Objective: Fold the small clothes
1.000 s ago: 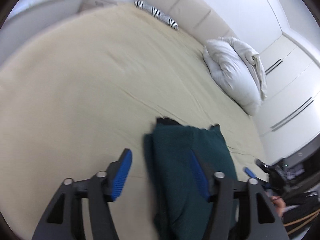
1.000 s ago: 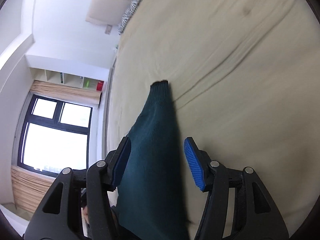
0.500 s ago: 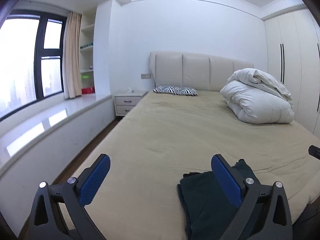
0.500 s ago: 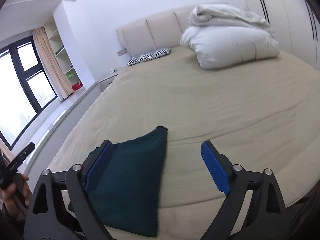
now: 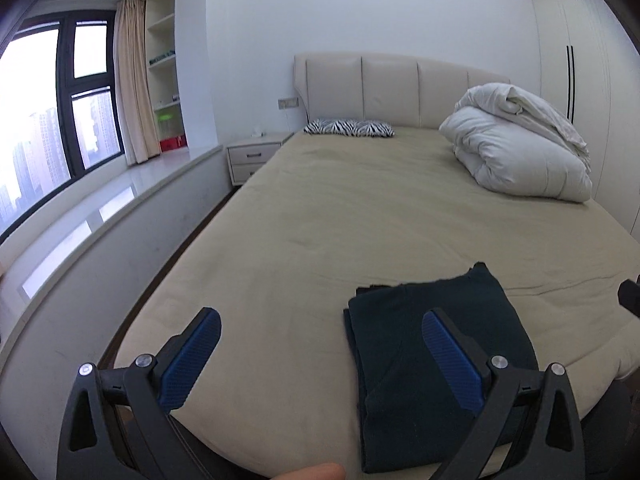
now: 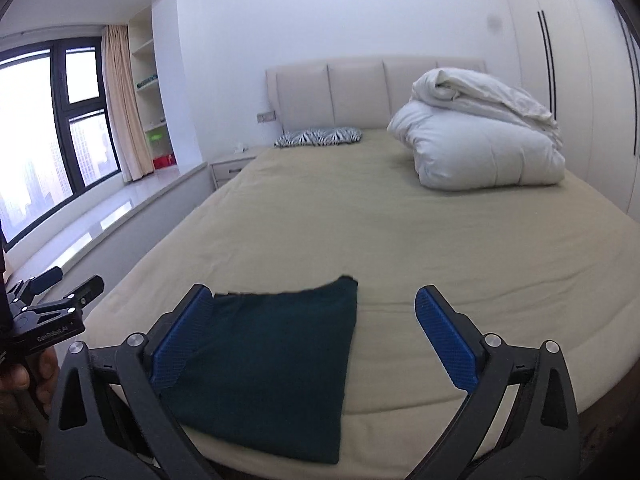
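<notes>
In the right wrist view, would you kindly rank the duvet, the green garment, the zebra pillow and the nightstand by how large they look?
1. Green garment and duvet: similar area in the picture; the garment lies much nearer the camera, so I leave them unranked.
2. Zebra pillow.
3. Nightstand, partly hidden behind the bed.

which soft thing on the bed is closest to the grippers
The dark green folded garment, lying flat at the foot of the bed. The zebra pillow and white duvet sit far off by the headboard.
</notes>
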`<state>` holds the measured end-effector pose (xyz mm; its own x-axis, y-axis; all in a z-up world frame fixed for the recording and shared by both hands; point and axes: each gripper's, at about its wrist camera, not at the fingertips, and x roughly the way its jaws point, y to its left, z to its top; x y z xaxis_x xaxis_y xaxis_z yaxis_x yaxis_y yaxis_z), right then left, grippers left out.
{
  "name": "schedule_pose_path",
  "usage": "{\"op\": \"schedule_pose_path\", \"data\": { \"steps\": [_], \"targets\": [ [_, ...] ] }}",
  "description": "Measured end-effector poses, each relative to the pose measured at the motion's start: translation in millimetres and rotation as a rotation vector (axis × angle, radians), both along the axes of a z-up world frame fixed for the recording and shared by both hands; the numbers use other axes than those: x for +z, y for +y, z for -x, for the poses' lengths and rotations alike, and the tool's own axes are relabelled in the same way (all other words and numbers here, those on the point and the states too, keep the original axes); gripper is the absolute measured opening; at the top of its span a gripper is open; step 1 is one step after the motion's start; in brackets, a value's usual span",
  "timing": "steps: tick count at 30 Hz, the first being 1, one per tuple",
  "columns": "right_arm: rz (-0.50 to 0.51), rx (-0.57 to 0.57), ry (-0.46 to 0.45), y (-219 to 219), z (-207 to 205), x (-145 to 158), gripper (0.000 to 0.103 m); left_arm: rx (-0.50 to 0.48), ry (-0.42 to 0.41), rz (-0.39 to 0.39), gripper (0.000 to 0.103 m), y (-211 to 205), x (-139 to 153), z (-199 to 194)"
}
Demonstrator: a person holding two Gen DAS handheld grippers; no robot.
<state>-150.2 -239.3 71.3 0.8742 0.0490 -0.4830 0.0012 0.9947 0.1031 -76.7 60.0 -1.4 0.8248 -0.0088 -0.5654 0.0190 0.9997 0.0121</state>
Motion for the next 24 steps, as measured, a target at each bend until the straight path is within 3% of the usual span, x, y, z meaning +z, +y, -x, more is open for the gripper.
{"op": "schedule_pose_path", "data": {
  "steps": [4,8,18,24],
  "targets": [
    [0.059,-0.059,0.159,11,-13,-37,0.103,0.001,0.138,0.023,0.103,-2,-37,-11],
    [0.086,-0.113,0.266,13,-28,-77,0.103,-0.006,0.182,0.004,0.103,-9,-60,-12],
    [0.066,-0.145,0.320,7,-42,-136,0.103,-0.045,0.229,0.032,0.103,-15,-77,-11],
    [0.084,-0.121,0.317,10,-46,-146,0.103,-0.032,0.241,0.044,0.103,-10,-80,-12]
  ]
}}
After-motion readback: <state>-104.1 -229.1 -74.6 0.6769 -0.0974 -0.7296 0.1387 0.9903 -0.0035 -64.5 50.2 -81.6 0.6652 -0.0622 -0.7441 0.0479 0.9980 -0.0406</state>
